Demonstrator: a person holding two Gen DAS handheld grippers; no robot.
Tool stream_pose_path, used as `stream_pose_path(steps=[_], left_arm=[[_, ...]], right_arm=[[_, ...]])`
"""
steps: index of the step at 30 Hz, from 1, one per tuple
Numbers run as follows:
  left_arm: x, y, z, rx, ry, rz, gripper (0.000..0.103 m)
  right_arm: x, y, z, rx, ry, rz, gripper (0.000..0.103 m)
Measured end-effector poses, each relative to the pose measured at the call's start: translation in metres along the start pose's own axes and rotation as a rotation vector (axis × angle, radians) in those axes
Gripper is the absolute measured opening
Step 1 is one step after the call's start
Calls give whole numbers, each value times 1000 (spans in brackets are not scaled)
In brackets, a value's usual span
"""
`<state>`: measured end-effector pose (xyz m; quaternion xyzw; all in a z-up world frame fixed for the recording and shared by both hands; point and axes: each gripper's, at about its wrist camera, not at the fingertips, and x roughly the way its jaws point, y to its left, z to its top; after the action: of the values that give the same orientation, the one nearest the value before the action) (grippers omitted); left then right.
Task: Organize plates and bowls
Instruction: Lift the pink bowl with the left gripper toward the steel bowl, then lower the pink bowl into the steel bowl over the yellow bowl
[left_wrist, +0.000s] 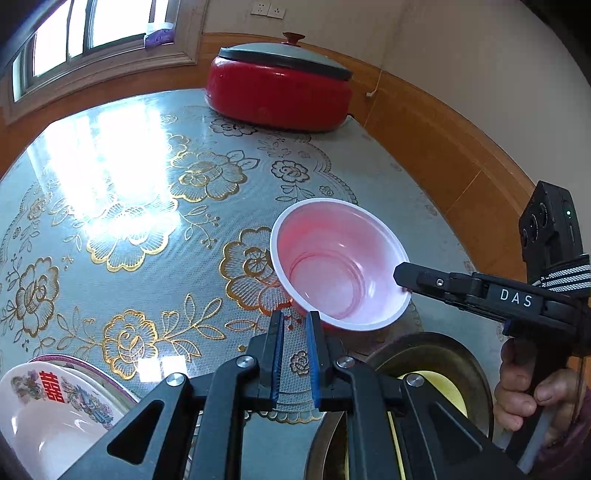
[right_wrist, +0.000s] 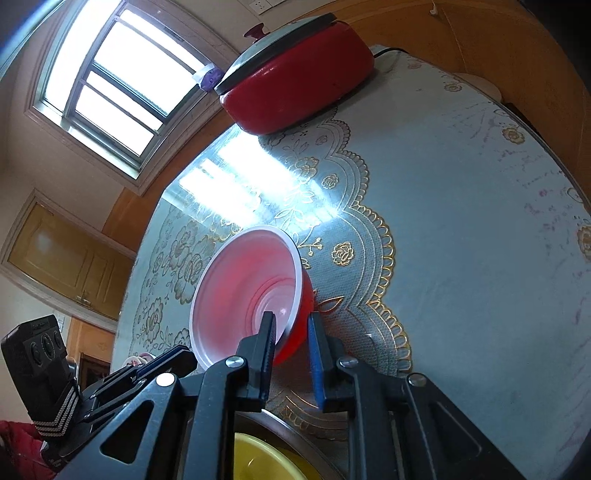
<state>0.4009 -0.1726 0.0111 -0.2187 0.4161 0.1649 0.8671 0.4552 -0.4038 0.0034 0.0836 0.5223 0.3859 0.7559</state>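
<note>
A red plastic bowl (left_wrist: 340, 258) with a white rim and pale inside stands on the table, right of centre in the left wrist view. The same red bowl (right_wrist: 243, 291) fills the middle of the right wrist view. My right gripper (right_wrist: 291, 332) straddles its near rim, one finger inside and one outside, with thin gaps beside the wall. From the left wrist view, the right gripper (left_wrist: 402, 277) reaches the rim from the right. My left gripper (left_wrist: 295, 350) is shut and empty, just short of the bowl. A white bowl (left_wrist: 44, 413) with a red character sits bottom left on a patterned plate (left_wrist: 99, 373).
A yellow bowl (left_wrist: 452, 391) lies in a dark plate (left_wrist: 436, 350) below the right gripper; the yellow bowl (right_wrist: 266, 458) also shows under its fingers. A red electric pot (left_wrist: 277, 96) with a grey lid stands at the table's far edge. A hand (left_wrist: 517, 395) grips the handle.
</note>
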Motion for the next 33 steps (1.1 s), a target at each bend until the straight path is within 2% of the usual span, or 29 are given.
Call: stream_pose_path(steps=[2,4,7,13,15,17,21,24,28,32,33], left_arm=[[0,0,2,-6,1,-7,15],[1,2,3,-15,0,-25,27],[-2,9,7,-60,-5,-77,37],[-8,17,11,-75,-21,-76,46],[-9,20,13,-86,-18,-99,48],[-7,23,16,-116,5,-152,48],[-4,23,24,-125,14,-127,45],[1,23,30,-139,34,-137,36],[7,21,36,-144,35,-153,36],[16,20,40,-151,49,-159,30],[19,20,40,-151,55,-163,26]], right_arm=[[-1,-4,-1,12,2,13,25],[-4,-6,-1,23,-6,34,28],[-12,-12,-1,43,-36,73,34],[-24,-18,-4,44,-71,94,35],[-25,-20,-6,51,-69,99,35],[-24,-21,-7,59,-64,112,35],[-23,-21,-10,65,-55,125,35],[-21,-24,-9,88,-48,123,36],[-18,-25,-7,107,-39,129,35],[-13,-21,-3,110,-24,122,31],[-11,-18,-2,105,-17,112,28]])
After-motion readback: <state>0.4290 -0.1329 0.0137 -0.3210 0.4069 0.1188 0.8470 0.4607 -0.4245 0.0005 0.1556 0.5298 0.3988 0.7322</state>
